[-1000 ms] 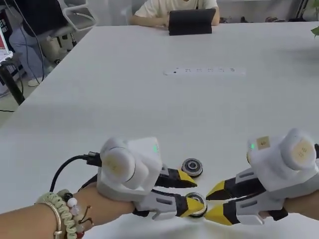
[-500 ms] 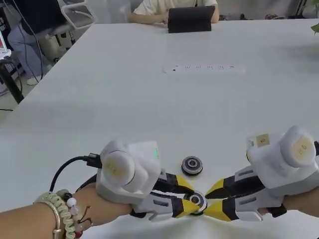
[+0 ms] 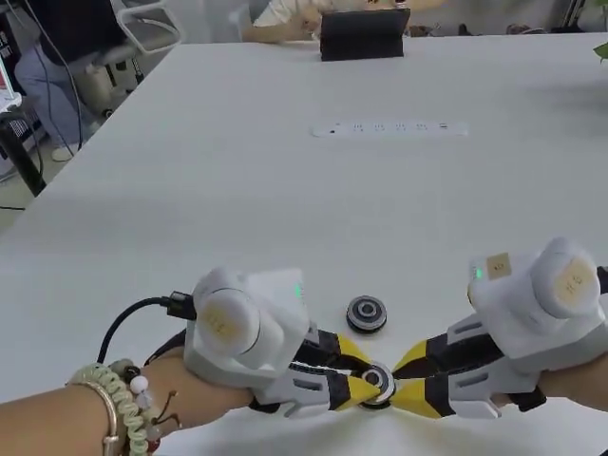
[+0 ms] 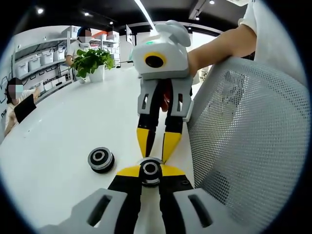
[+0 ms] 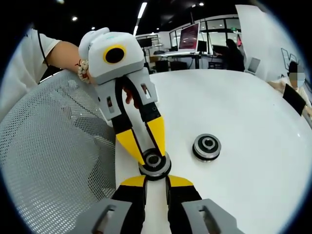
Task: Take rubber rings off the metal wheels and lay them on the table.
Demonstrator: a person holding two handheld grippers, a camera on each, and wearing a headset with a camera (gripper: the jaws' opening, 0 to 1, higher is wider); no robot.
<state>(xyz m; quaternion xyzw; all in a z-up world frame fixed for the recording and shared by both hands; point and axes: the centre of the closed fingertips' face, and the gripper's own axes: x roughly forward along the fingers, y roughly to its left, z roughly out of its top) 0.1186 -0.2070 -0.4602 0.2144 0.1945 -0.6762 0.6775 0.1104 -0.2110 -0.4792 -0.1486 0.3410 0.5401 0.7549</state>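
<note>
Jaws of the left tool (image 3: pixel 353 377) sit narrow, clamped on a wheel (image 3: pixel 375 381) that rests on the table (image 3: pixel 285 190) at its near edge. A second ago these jaws stood wider, the upper tip up toward the second wheel (image 3: pixel 366 313); half a second ago they had already come in on the wheel. In the left gripper view the wheel (image 4: pixel 150 170) sits right between the yellow tips.

The right tool (image 3: pixel 407 380) faces it tip to tip. Its jaws are narrow, with a slim gap, and the tips touch the wheel's rim from the other side; whether they pinch it I cannot tell. A second ago its tips were spread and just short of the wheel; for the last half second they have stayed against it. In the right gripper view the wheel (image 5: pixel 155 165) lies just ahead of the tips, with the left tool (image 5: pixel 146 146) reaching in from above.

The second wheel lies flat on the table, near the first but apart, untouched and where it was. Farther off lie a power strip (image 3: pixel 389 130) and, at the far end, a laptop (image 3: pixel 364 38).
</note>
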